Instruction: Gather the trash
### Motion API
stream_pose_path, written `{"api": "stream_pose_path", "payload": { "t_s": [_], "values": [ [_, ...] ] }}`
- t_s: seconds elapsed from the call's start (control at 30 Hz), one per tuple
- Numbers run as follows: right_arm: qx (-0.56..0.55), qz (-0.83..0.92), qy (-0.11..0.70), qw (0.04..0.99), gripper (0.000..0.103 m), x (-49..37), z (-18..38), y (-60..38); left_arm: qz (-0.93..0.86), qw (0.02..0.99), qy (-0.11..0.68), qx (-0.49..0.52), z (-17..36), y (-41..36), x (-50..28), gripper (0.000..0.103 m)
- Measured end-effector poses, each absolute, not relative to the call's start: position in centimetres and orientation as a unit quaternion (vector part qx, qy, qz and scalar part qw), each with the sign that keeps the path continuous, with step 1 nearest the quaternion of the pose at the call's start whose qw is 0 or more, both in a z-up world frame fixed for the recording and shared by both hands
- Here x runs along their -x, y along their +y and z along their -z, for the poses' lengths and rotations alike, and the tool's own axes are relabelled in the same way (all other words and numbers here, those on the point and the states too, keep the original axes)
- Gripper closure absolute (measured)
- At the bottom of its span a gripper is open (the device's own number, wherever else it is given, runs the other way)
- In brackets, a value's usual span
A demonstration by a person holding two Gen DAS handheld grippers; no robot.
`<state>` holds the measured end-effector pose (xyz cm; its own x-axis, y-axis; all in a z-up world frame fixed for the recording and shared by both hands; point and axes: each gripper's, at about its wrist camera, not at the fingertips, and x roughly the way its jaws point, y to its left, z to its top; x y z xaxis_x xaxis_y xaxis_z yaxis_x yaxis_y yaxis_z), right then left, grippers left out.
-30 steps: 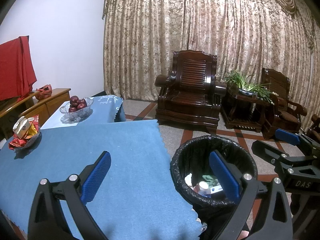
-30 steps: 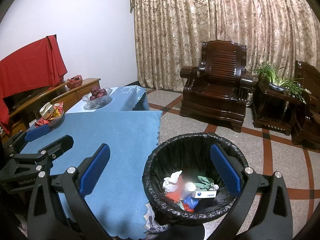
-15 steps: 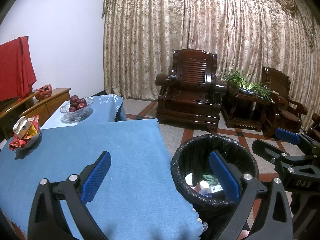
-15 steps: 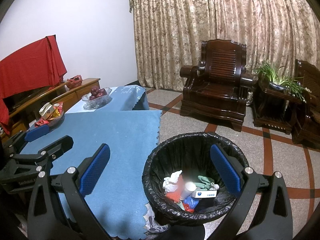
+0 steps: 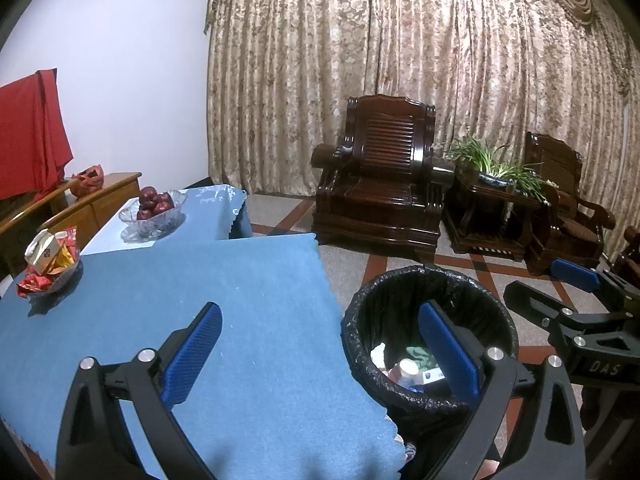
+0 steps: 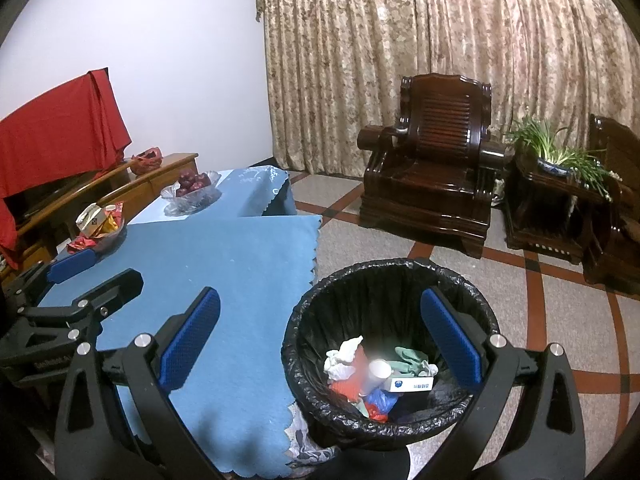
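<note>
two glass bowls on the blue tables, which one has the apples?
The far glass bowl, on the lighter-blue table near the wooden sideboard, holds the dark red apples. The nearer bowl, at the left edge of the darker blue cloth, holds wrapped snacks and packets instead.

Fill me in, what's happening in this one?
Trash collection. Both grippers are open and empty: the left gripper over the blue tablecloth's edge, the right gripper by the black-lined bin. The bin holds crumpled paper, a cup and a small box. No loose trash shows on the near cloth.
</note>
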<state>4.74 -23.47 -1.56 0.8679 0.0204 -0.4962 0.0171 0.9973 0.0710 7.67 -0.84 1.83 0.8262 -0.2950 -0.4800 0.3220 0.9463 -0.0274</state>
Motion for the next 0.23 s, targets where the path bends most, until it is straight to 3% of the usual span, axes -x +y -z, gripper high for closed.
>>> {"api": "stream_pose_path", "payload": {
  "t_s": [0.23],
  "values": [
    [-0.038,0.000,0.259,0.965,0.005,-4.78,1.99,-23.85,0.160,0.954,0.252,-0.029,-1.11,-0.15,-7.69,0.006]
  ]
}}
